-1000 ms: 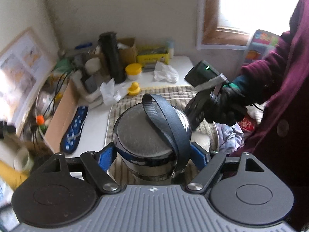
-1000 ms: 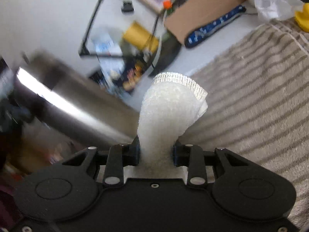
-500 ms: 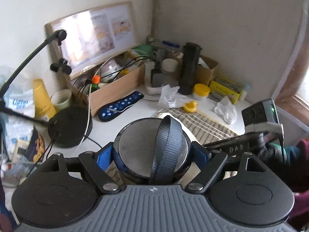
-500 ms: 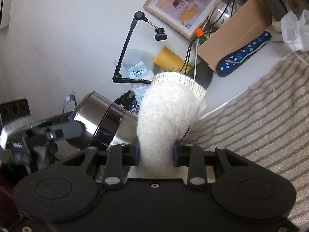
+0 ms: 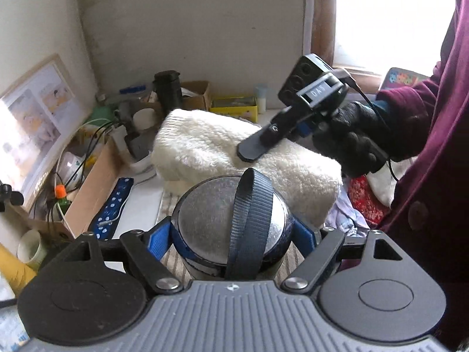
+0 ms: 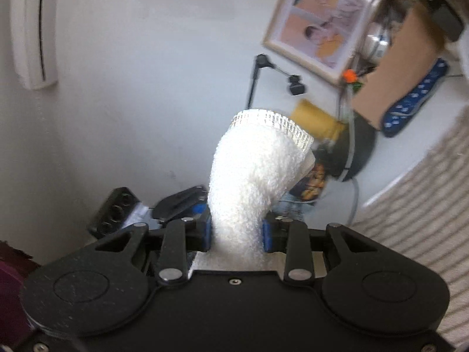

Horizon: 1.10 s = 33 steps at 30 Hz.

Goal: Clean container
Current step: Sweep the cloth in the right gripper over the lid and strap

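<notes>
you have the container (image 5: 231, 223) pinched at the bottom centre of the left wrist view, the left gripper (image 5: 231, 234) spread wide around its steel body with a blue pad pressed against each side, so it is held clear rather than standing on the worktop (image 5: 140, 202). its flat grey lid faces the camera with the dark strap (image 5: 249, 220) looped across it. your right gripper (image 6: 237, 231) is pinching a white fluffy cloth (image 6: 252, 176), which sticks up from between the pads in the right wrist view; in the left wrist view the same cloth hangs just behind the container, in the middle of the frame, under your gloved hand (image 5: 351, 140). whether cloth and container touch cannot be told from here; they look just apart. so both pick-ups are done and the wiping itself looks still ahead or only partly done: the lid shows a dull, speckled surface, though you cannot judge dirt from that. what is left, by my reckoning, is bringing the cloth onto the lid and sides and rubbing them over.
</notes>
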Tool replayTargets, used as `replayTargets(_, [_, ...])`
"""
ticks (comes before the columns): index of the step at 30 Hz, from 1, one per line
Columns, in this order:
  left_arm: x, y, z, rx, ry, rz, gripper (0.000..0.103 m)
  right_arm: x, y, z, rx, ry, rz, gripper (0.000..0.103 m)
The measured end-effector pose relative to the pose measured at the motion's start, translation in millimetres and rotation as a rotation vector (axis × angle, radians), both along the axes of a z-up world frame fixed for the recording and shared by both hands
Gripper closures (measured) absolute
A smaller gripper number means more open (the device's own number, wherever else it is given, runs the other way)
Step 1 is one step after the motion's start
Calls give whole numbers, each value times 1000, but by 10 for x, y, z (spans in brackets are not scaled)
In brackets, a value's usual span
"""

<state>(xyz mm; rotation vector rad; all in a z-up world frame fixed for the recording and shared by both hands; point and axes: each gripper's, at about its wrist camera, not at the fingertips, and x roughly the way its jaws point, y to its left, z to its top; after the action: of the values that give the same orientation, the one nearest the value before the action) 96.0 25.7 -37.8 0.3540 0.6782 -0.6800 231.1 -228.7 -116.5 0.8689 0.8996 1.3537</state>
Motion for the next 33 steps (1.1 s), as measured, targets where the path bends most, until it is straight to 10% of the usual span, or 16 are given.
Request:
replayTargets(17, [-94,0,17,-9,-15,107,20,2,110,-536,-194,52,40,72])
replayTargets(33, [-70,-48,12,-8,-13,148,20,-143,334,-987,-567,-127,70,72])
